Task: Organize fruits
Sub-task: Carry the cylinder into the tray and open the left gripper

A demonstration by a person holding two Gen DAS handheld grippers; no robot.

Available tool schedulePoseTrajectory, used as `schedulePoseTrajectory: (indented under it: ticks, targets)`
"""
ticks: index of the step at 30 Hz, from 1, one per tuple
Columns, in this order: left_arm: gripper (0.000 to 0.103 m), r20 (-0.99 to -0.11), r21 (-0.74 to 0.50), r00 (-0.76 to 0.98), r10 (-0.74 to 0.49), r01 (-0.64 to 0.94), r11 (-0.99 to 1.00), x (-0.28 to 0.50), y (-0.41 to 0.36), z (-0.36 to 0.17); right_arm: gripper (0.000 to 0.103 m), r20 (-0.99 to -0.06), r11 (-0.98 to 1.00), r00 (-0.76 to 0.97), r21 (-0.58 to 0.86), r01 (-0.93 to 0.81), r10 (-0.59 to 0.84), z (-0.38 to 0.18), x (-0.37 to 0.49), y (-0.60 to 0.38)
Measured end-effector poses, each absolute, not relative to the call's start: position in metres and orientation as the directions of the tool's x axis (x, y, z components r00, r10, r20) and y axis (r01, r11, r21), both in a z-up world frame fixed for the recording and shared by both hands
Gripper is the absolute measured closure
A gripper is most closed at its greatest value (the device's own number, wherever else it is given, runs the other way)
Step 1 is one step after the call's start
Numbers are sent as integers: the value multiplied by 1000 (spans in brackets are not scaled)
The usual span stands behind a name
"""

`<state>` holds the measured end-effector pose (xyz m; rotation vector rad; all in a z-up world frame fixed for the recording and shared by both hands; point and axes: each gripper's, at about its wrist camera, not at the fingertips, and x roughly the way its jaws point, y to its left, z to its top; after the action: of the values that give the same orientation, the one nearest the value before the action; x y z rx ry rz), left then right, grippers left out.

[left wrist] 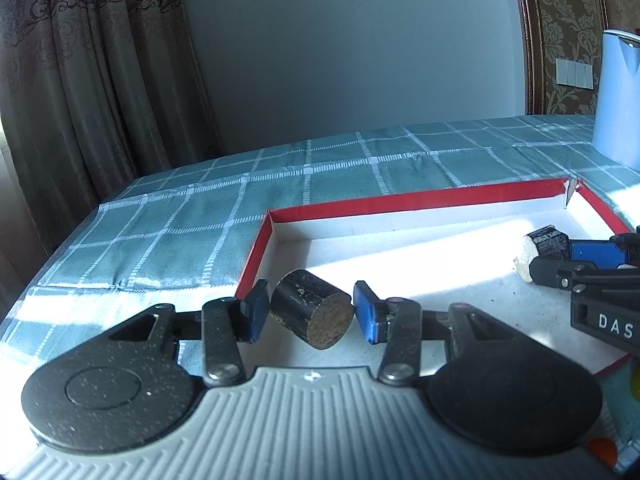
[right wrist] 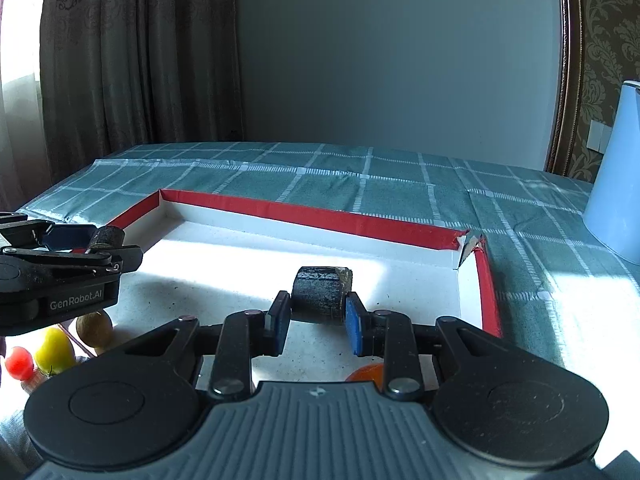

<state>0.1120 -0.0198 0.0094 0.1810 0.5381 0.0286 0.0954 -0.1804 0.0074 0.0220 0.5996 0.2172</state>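
The pale blue kettle (left wrist: 618, 96) is cut off at the frame's right edge, and the orange fruit (right wrist: 366, 372) is mostly hidden behind the right gripper (right wrist: 316, 320).

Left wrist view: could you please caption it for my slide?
Left tongs grip a dark cylinder over the red-rimmed tray.

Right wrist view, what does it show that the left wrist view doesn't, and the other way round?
Only the right wrist view shows the fruits outside the box: a brown kiwi, a yellow fruit and a red fruit at lower left, plus an orange fruit peeking from under the right hand-held gripper.

Only the left wrist view shows the brown cut end of the left dark cylinder and the pale cut end of the right dark cylinder.

Both show the red-rimmed box, checked tablecloth, blue kettle, curtains, and the left hand-held gripper.
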Motion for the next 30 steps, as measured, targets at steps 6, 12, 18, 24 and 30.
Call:
schedulePoseTrajectory:
  ticks: [6, 12, 18, 24, 30]
  targets:
    - [60, -514, 185, 854, 78, 22, 983, 113, -21, 7, 74, -568, 980, 799, 82, -184, 198, 4, 100, -182]
    - [60, -518, 207, 850, 93, 19, 978, 116, -24, 3, 74, -568, 981, 800, 92, -170, 192, 3, 103, -185]
    - [42, -494, 214, 864, 100, 9, 977, 113, -25, 4, 74, -570, 981, 799, 105, -163, 194, 3, 104, -186]
    - [22, -453, 228, 885, 110, -4, 974, 105, -24, 6, 50, -567, 980, 800, 91, -175, 196, 3, 101, -185]
    - [8, -393, 201, 912, 116, -38, 979, 83, -10, 14, 34, -488, 985, 857, 107, -132, 168, 13, 81, -199]
